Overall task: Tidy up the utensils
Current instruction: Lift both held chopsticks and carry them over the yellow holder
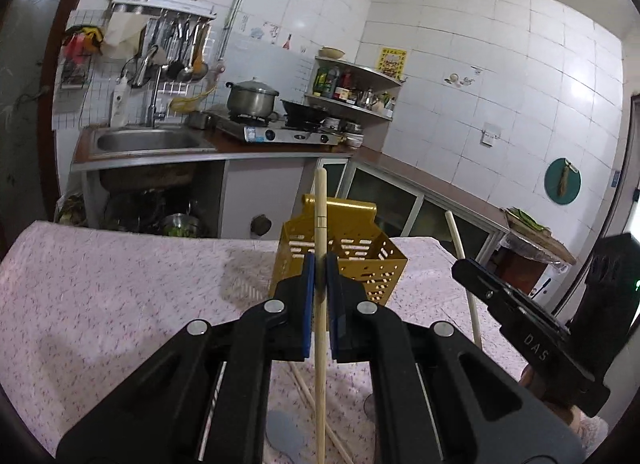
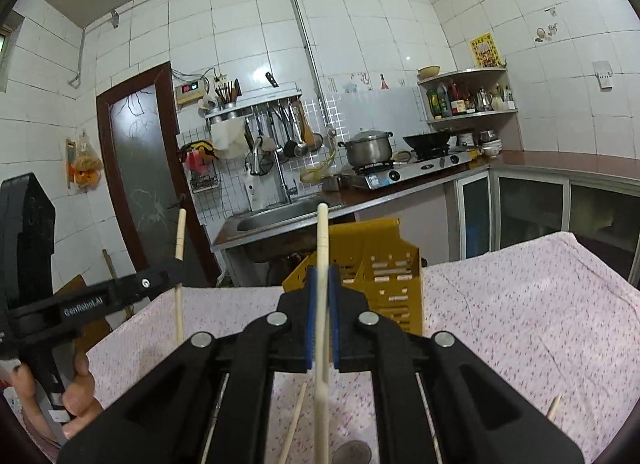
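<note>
Left gripper (image 1: 319, 264) pinches one upright wooden chopstick (image 1: 320, 224) between its blue pads; right gripper (image 2: 321, 276) likewise pinches a second chopstick (image 2: 322, 248), both held above the table (image 1: 120, 296) just in front of the gold perforated utensil holder (image 1: 360, 256). The holder stands upright on the floral tablecloth; its interior contents cannot be told. Loose chopsticks (image 1: 308, 392) lie on the table beneath the grippers.

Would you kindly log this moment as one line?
left tongs: shut on chopstick | right tongs: shut on chopstick | holder: ahead
</note>
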Tool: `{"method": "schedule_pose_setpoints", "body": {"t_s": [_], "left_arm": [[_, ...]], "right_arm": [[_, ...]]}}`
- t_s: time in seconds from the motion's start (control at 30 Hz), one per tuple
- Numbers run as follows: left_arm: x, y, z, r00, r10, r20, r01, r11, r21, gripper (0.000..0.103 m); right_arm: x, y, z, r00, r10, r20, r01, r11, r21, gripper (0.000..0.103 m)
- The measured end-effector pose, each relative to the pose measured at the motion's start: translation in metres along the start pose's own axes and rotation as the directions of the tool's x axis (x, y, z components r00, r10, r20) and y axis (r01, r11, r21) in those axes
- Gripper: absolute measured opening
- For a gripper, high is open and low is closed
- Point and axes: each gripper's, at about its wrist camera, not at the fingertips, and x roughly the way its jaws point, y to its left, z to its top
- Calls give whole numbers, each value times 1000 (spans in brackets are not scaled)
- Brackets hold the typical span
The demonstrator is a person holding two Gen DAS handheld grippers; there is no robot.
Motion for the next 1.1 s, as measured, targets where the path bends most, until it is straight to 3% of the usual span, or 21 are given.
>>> {"method": "schedule_pose_setpoints", "body": {"t_s": [0.2, 0.33, 0.5, 0.8, 1.1], "left_arm": [[4, -3, 17, 999, -6, 42, 4, 1000, 28, 4], [12, -4, 34, 998, -12, 60, 11, 1000, 28, 4], [23, -9, 59, 994, -20, 111, 15, 999, 45, 4], [55, -28, 101, 972, -53, 229, 35, 996, 80, 4], [107, -33, 126, 953, -14, 302, -22, 993, 115, 4]], "right_arm": [[15, -15, 18, 998, 52, 19, -53, 997, 52, 6], [23, -22, 35, 995, 60, 77, -62, 998, 32, 6], [37, -30, 56, 989, 34, 142, -38, 999, 25, 6], [59, -33, 94, 956, -28, 292, 26, 1000, 12, 6], [93, -42, 115, 933, -66, 354, 74, 997, -10, 6]]}}
